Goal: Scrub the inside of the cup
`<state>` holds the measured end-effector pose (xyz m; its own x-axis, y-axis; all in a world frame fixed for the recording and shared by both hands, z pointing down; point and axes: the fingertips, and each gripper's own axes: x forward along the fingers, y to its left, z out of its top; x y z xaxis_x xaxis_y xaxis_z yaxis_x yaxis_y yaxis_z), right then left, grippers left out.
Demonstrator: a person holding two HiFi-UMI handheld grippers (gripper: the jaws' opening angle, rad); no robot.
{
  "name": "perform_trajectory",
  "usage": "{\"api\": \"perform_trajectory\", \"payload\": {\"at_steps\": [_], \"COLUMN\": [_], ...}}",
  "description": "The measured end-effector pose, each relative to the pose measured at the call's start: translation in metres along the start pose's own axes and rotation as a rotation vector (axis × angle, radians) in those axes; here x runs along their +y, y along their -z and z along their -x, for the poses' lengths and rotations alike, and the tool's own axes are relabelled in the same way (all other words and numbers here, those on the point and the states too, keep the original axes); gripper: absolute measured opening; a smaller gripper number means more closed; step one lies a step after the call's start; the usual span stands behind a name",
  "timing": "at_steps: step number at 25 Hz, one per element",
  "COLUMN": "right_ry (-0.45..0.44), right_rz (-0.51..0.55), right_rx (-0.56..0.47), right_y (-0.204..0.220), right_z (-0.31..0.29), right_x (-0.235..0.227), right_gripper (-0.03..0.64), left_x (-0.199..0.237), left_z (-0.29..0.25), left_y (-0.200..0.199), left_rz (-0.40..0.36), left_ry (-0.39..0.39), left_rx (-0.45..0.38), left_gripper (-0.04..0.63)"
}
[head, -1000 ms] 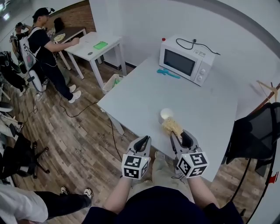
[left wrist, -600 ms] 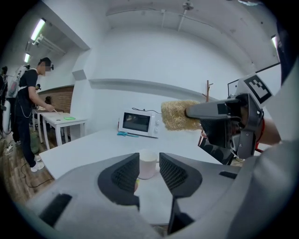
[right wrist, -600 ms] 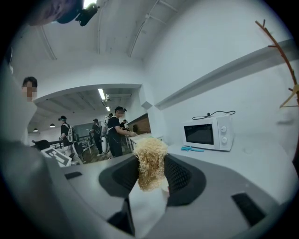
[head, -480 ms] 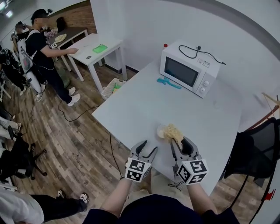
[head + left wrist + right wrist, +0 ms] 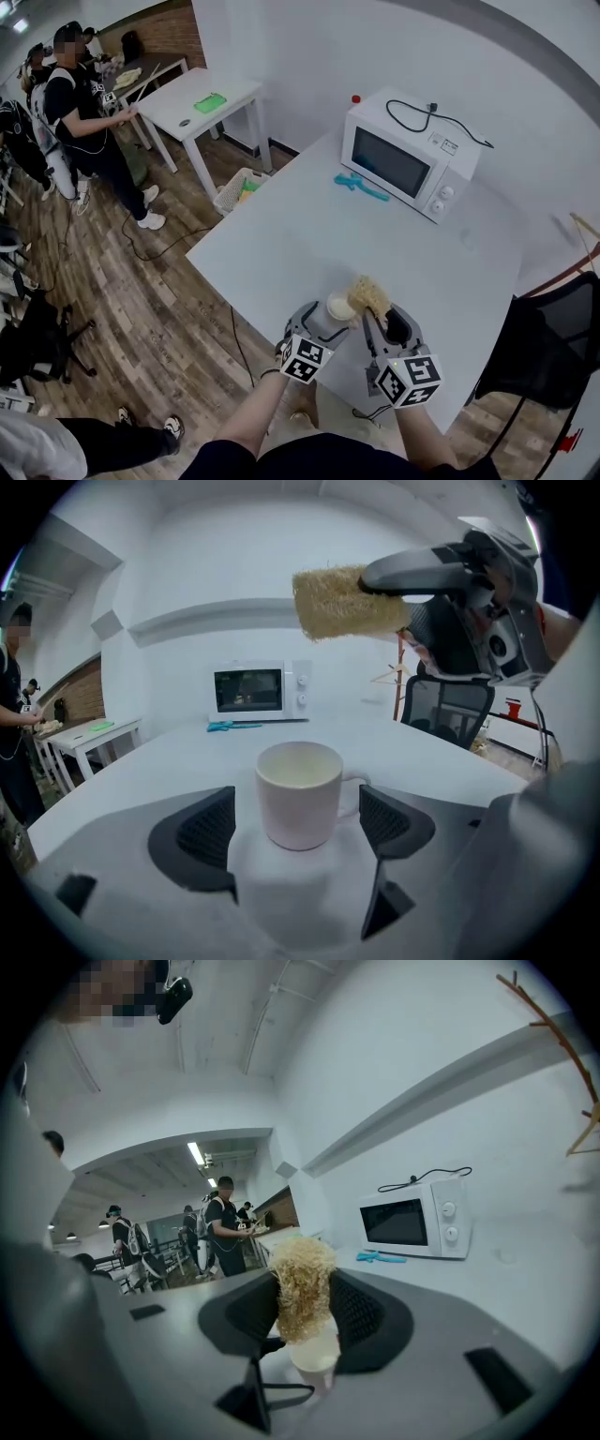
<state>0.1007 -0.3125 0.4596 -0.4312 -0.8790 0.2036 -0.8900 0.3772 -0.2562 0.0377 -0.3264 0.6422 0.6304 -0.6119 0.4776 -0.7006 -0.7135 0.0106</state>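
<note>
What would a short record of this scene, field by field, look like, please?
surface: white table
cup: upright on the table, looks empty
left gripper: jaws have just been opening; now open on either side of the cup, pads clear of it
right gripper: shut on a straw-coloured scrubber
scrubber position: in the air above the cup, not inside it
far side of table: microwave, with a blue tool lying in front of it

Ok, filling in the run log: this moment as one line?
left gripper: jaws just opened, white mug between them, ungripped | right gripper: shut on loofah scrubber, above mug | scrubbing: not begun
</note>
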Motion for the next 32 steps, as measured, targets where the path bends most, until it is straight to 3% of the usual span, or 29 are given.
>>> {"api": "perform_trajectory", "payload": {"at_steps": [4,19,32], "right_ry": [-0.010,0.007,-0.008], "right_rz": [-0.012,-0.037,-0.015], "right_rx": [0.017,0.075,0.083], "right_y": [0.004,0.021,0.022], "right_z": [-0.006,-0.018,-0.018], "right_x": [-0.008,-0.045,-0.035], "right_gripper": [0.161,0.161,0.161], "left_x": [0.000,0.004,0.014], "left_z": [-0.018,-0.067,-0.045], "left_y": [0.009,-0.003,-0.008], "left_rz": [0.002,0.015,0.034], "left_ry": [0.007,0.011,-0.013], "left_rx": [0.022,-0.023,-0.022], "left_gripper": [0.398,0.397,0.397]}}
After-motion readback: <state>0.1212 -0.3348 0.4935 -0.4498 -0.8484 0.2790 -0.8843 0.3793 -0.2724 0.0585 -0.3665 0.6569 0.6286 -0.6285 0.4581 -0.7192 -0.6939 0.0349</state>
